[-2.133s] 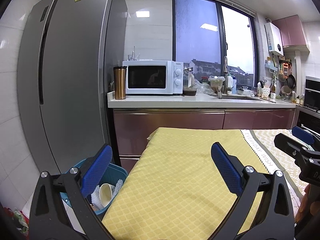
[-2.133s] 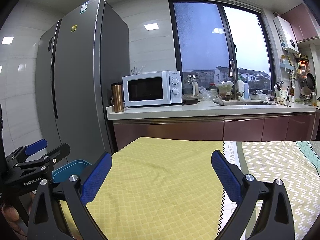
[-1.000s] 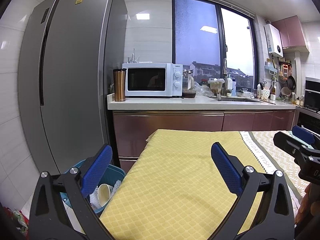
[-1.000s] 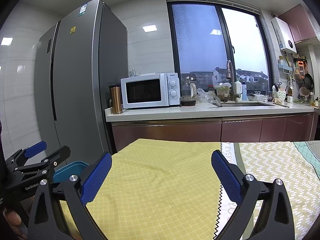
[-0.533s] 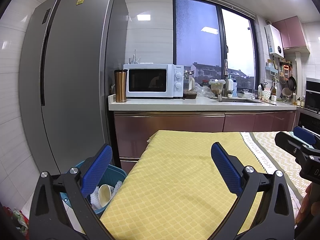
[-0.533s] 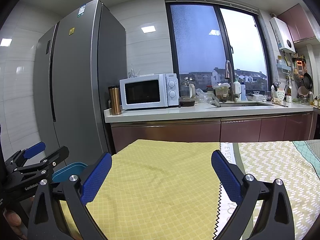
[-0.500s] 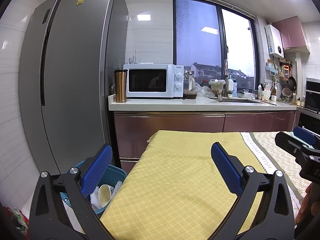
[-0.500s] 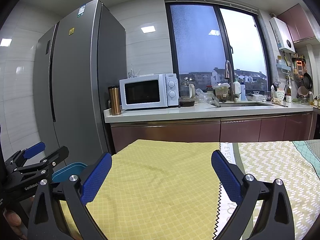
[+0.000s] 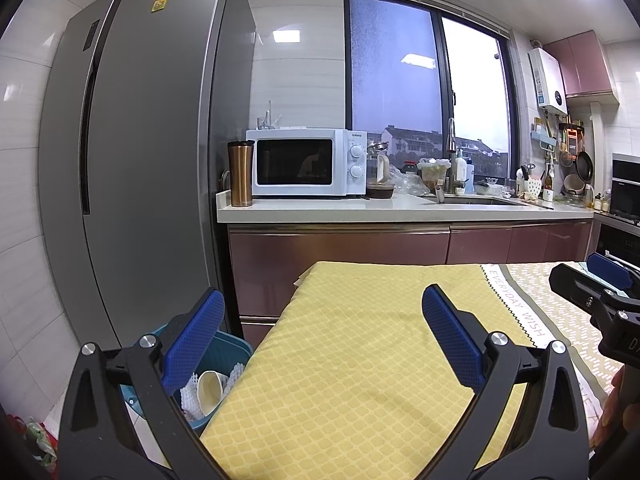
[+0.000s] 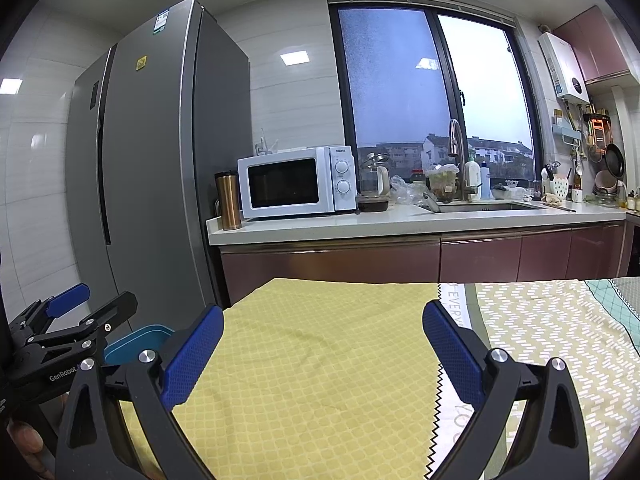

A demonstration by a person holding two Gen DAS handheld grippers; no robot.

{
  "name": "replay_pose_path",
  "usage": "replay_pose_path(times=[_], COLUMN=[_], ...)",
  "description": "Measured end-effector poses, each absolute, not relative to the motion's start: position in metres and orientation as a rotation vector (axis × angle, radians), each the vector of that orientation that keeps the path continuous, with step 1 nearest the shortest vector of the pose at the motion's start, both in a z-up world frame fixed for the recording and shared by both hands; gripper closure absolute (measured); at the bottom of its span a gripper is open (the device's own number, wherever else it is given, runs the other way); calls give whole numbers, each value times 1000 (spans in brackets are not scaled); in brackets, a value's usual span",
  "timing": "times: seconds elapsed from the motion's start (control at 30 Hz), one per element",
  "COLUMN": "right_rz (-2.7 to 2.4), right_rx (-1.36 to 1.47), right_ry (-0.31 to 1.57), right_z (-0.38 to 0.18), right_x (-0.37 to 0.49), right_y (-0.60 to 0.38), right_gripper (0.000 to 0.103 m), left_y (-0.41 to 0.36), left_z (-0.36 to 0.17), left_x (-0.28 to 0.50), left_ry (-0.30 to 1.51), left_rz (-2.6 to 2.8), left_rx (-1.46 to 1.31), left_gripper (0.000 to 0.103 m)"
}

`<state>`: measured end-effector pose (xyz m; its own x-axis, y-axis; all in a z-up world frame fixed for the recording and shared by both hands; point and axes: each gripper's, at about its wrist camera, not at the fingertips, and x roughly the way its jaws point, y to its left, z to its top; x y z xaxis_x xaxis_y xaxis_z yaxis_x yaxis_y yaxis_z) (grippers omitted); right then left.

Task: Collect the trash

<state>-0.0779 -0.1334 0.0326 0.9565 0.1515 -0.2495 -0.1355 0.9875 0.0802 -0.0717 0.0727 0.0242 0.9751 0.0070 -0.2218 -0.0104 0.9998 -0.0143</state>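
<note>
A blue trash bin [image 9: 228, 350] stands on the floor at the table's left edge, holding a white paper cup [image 9: 210, 386] and white foam netting [image 9: 188, 396]. My left gripper [image 9: 322, 338] hovers open and empty over the yellow tablecloth [image 9: 360, 360]. My right gripper [image 10: 322, 352] is also open and empty above the same yellow cloth [image 10: 320, 360]. Each gripper shows at the edge of the other's view: the right gripper [image 9: 592, 280] and the left gripper [image 10: 86, 306]. The bin's rim [image 10: 136, 340] shows low on the left of the right wrist view. No loose trash shows on the table.
A grey fridge [image 9: 132, 180] rises behind the bin. The counter [image 9: 400, 210] carries a white microwave [image 9: 306, 162], a copper tumbler [image 9: 240, 174], a sink and bottles. A patterned cloth [image 10: 560, 332] covers the table's right part. A coloured bag [image 9: 36, 438] lies on the floor at far left.
Both views have drifted only slightly; the grippers stay open and empty over the yellow cloth. Nothing was picked up or dropped.
</note>
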Motion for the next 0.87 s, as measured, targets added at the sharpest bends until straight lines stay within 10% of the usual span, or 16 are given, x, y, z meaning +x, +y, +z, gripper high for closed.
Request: replay_pose_path(times=[0.57,0.87], right_rz=[131,47], right_rx=[73,73], right_ry=[278,442], right_z=[29,15], right_x=[-72,-39], right_y=[-137,-178], right_gripper=[7,7], left_y=[66,61], left_z=[21,-4], left_x=[-61,39], left_ry=[237,539], left_rz=[-19,-111], left_rx=[30,-4], left_gripper=[6,6])
